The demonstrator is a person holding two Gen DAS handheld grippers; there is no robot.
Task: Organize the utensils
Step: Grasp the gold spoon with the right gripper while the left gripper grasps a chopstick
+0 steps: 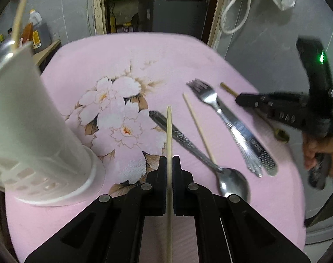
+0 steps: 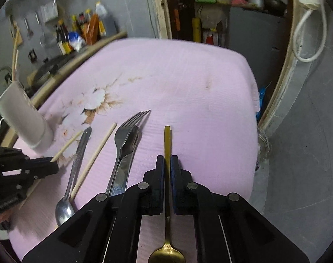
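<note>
Wooden chopstick (image 1: 169,144) lengthwise in left claw (image 1: 169,164), tip forward

Gold spoon (image 2: 166,253) bowl cut off by bottom edge of right wrist view; mid-handle hidden between pads. Held chopstick (image 1: 169,144) lower end cut off at bottom edge of left wrist view. White holder (image 1: 32,131) blurred, left side cropped. Knife (image 1: 247,138) partly hidden under fork (image 1: 210,99). Shelf bottles (image 2: 78,32) too small to read.
</note>
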